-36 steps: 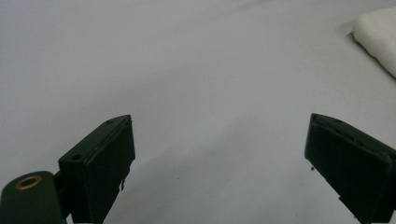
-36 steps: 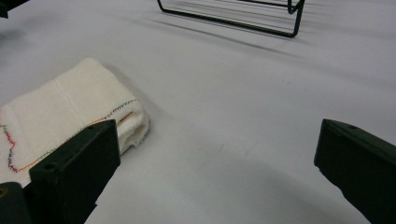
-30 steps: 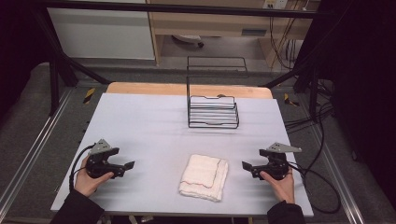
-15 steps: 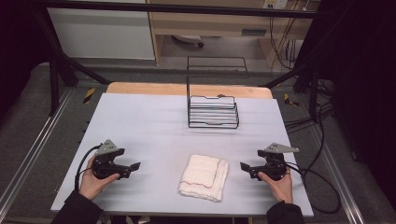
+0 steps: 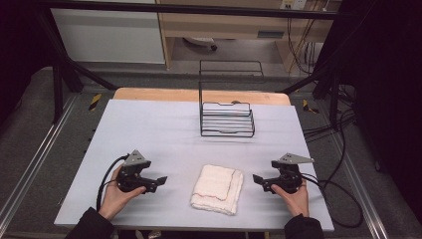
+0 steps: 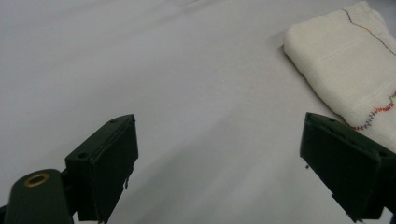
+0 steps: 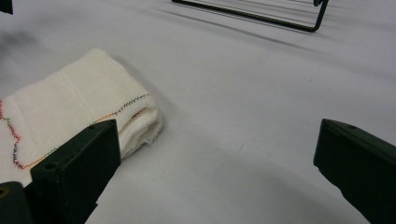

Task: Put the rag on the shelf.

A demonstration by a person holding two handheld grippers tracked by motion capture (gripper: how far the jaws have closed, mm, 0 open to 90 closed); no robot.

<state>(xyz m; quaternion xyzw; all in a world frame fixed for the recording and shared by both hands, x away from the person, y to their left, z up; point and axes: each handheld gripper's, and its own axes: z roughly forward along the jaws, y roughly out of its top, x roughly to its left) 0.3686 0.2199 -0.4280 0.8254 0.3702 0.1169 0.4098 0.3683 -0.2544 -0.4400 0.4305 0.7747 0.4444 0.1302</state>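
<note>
Since a second ago we have brought both grippers inward along the near edge of the bench [image 5: 149, 124]. The left gripper [image 5: 160, 181] has slid right toward the folded towel [image 5: 218, 189], and the right gripper [image 5: 258, 180] has edged left toward it. We judge this as the approach to a two-sided grasp: nothing has been touched yet and the towel has not moved.

The left gripper has its jaws spread wide, with bare bench between them. In the left gripper view the towel [image 6: 348, 70] lies ahead and off to one side, near the tip of one jaw but apart from it. The right gripper is likewise spread wide and empty. In its own view the towel's folded corner [image 7: 135, 121] sits just beside one jaw, and we cannot tell whether they touch there.

The towel lies flat at the near middle of the bench, between the two grippers. It is cream-white and folded into a thick, soft rectangle, slightly skewed, with rounded fold edges. A thin line of coloured zigzag stitching runs across its top. It looks limp and will likely sag if lifted from one side.

Farther back, the black wire rack [image 5: 227, 118] stands well apart from the towel.
</note>
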